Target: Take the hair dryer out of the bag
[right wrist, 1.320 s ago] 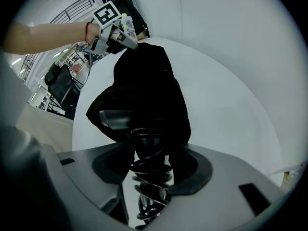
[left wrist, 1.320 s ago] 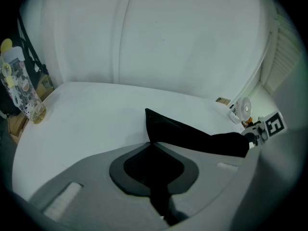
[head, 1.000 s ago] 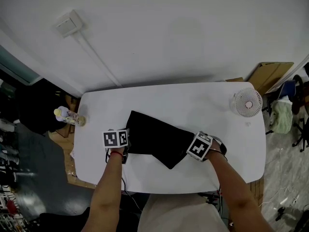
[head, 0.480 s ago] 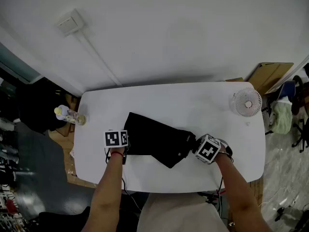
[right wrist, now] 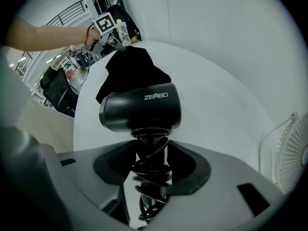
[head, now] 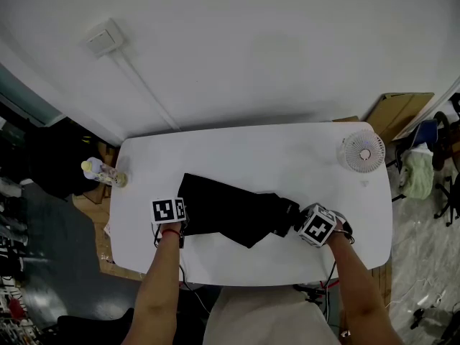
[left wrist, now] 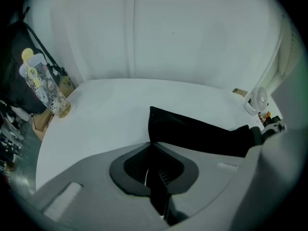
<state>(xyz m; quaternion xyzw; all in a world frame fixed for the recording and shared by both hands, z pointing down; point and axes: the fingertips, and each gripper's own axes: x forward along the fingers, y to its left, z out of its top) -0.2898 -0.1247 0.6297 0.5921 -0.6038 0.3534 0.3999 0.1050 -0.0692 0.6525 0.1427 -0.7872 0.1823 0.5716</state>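
**Your right gripper (right wrist: 151,173) clamps the hair dryer (right wrist: 140,112) just beside the right end of the black bag (head: 226,210).**

Its jaws stand wide, pressing on the cord-wrapped handle (right wrist: 150,153), which runs straight in between them. The barrel lies crosswise beyond, its long axis left to right in the right gripper view, one end toward the bag. Your left gripper (left wrist: 153,150), jaws pressed together, pinches the bag's opposite edge on the white table (head: 251,149).
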